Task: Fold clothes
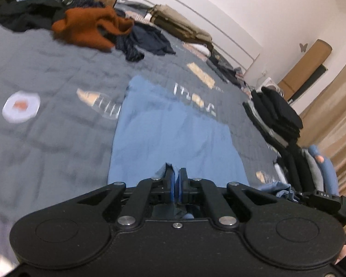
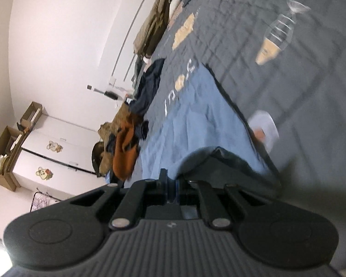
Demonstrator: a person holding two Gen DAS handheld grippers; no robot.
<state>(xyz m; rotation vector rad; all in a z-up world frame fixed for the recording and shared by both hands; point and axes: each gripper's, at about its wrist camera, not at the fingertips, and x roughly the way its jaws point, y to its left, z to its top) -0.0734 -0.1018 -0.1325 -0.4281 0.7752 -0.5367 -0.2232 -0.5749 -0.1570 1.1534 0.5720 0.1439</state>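
Note:
A light blue garment [image 1: 170, 133] lies spread flat on the grey printed bedspread [image 1: 46, 73]. My left gripper [image 1: 176, 176] is shut on the garment's near edge, and a fold of blue cloth sticks up between its fingers. The right wrist view is rolled sideways and shows the same blue garment [image 2: 196, 110] on the bedspread [image 2: 299, 73]. There my right gripper [image 2: 171, 184] is shut on the garment's near edge, with a dark fold of cloth bunched over the right finger. The other gripper [image 1: 327, 199] shows at the right edge of the left wrist view.
A loose heap of unfolded clothes, with a rust-orange piece [image 1: 90, 27] and dark ones [image 1: 147, 39], lies at the far side of the bed. Stacks of folded dark clothes [image 1: 276, 113] sit at the bed's right edge. Olive bedding [image 1: 180, 25] lines the white wall. A white wardrobe [image 2: 57, 147] stands behind.

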